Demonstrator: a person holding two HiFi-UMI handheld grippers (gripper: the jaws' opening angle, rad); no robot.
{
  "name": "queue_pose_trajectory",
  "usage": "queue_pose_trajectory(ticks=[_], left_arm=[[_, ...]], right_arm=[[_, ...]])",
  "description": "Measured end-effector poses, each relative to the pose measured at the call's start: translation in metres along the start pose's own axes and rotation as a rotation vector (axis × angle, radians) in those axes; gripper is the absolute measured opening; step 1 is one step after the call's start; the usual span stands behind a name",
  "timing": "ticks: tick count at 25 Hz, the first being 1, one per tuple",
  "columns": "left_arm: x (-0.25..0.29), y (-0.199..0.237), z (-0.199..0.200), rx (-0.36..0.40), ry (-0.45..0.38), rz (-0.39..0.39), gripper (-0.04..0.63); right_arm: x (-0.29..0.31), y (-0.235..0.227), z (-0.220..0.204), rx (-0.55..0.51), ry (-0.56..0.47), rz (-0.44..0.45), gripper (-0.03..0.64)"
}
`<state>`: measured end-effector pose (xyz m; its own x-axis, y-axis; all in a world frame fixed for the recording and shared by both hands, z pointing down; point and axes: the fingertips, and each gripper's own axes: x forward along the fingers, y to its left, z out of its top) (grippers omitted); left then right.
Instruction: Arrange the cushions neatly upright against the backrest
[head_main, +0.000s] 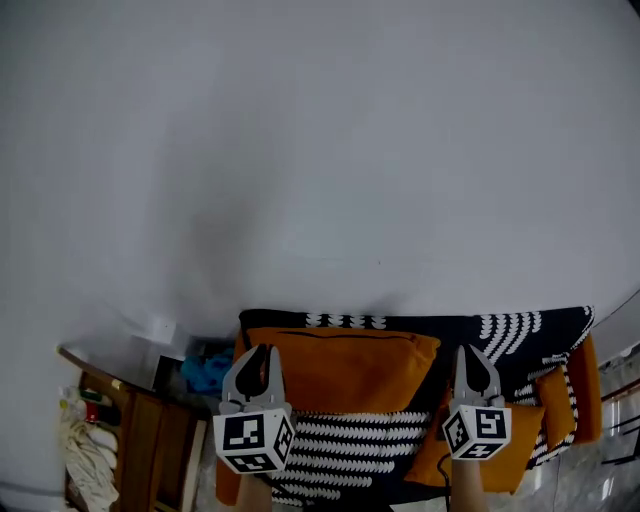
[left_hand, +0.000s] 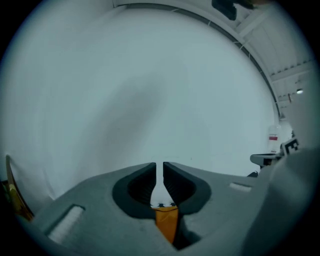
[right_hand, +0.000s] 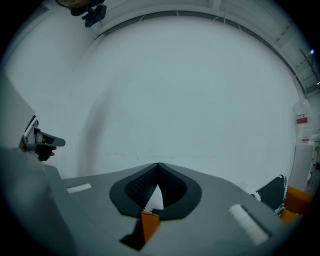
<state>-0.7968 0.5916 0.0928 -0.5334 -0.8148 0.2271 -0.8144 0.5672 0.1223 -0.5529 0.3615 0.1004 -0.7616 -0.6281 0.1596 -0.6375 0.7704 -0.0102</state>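
**While both grippers hang empty, one cushion slumps low on the right**

Since nothing sits between its jaws, the left gripper (head_main: 262, 352) counts as empty. The jaws are all but pressed together, with only a thin slit left at the tips. The right gripper (head_main: 474, 352) has its jaws pressed fully tip to tip, and it is empty as well. An orange sliver shows low in each gripper's own view, and it looks to be cushion fabric beyond the jaws rather than anything pinched.

Just beyond and between the two grippers, a wide orange cushion (head_main: 345, 370) leans along the sofa backrest (head_main: 430, 325), which is covered in black cloth with a white pattern. Below the right gripper and a little to its outer side, a second orange cushion (head_main: 515, 445) sits lower and tilted, well short of the backrest's top edge. More orange (head_main: 585, 395) shows further out on that side. I cannot tell whether that is another cushion or part of the sofa. Out past the left gripper stands a wooden side table (head_main: 140, 430) with something blue (head_main: 205, 372) beside it. Behind everything is a plain white wall (head_main: 320, 150).

The work looks to be between placements, with the middle cushion seemingly settled. The next move calls for the right gripper to spread its jaws, drop to the slumped cushion and pinch its upper edge. The left gripper would likely take the other corner. Together they would then stand the cushion against the backrest, beside the first.
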Motion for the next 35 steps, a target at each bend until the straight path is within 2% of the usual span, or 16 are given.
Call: queue_pose_trajectory(ticks=[6,11,18,23,35], left_arm=[[-0.033,-0.026,0.056,-0.014,-0.096,-0.013,0.049],[-0.061,-0.045,0.082,0.011,-0.143,-0.005,0.049],[-0.090,-0.065,0.088,0.042,-0.153,-0.012,0.039],[-0.103,-0.068,0.088,0.084,-0.157,-0.005,0.026],[-0.109,-0.068,0.083,0.079,-0.149,0.003,0.006]], right_arm=[[-0.022,0.022,0.061,-0.007,-0.092,0.048,0.009],[-0.041,0.035,0.087,-0.001,-0.128,0.072,0.009],[-0.064,0.049,0.083,0.046,-0.099,0.094,0.009],[-0.071,0.064,0.079,0.043,-0.088,0.120,0.009],[-0.077,0.068,0.085,0.033,-0.097,0.136,0.009]])
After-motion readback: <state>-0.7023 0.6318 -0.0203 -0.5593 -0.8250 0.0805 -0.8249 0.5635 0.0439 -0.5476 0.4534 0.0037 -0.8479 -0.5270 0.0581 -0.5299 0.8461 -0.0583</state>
